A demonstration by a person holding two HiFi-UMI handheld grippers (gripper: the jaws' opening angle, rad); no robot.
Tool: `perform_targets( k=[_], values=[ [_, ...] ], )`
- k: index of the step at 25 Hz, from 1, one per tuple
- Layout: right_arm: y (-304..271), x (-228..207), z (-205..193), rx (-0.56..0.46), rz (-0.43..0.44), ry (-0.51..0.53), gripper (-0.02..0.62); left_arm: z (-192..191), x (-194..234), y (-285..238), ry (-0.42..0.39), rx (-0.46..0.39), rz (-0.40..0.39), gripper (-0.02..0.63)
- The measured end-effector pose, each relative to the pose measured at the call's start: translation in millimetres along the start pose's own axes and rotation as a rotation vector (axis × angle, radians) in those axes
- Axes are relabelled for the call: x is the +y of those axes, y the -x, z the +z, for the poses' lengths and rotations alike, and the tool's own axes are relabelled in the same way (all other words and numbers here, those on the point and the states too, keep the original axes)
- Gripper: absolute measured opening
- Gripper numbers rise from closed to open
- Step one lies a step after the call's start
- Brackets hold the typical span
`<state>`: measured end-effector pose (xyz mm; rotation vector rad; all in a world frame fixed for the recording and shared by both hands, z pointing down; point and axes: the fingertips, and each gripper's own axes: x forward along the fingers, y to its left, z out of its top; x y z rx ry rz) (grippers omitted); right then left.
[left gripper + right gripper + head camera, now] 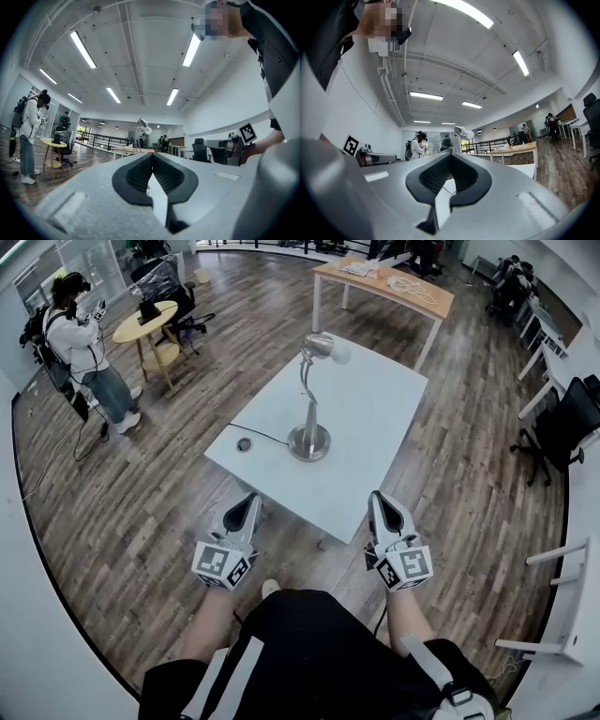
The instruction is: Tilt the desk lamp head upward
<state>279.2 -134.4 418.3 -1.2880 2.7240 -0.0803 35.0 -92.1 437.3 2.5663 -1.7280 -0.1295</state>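
Observation:
A silver desk lamp (309, 399) stands on a white table (375, 409), its round base near the table's middle and its head (325, 347) with a white bulb at the top of a bent neck. My left gripper (251, 500) is held short of the table's near edge, jaws shut and empty. My right gripper (377, 498) hangs level beside it, also shut and empty. The lamp head (143, 124) shows small and far above the jaws in the left gripper view. In the right gripper view the lamp head (464, 132) stands above the jaws too.
A black cord with a round switch (245, 444) runs across the table from the lamp base. A wooden desk (394, 287) stands behind the table. Black office chairs (562, 432) are at the right. A person (84, 357) stands at the far left beside a round yellow table (141, 324).

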Motion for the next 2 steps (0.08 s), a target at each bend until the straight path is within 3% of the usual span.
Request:
perform_targets(
  k=[2],
  values=[
    [0.4, 0.9, 0.0, 0.002, 0.003, 0.001, 0.003, 0.0, -1.0, -0.1, -0.001, 0.002, -0.004, 0.003]
  ],
)
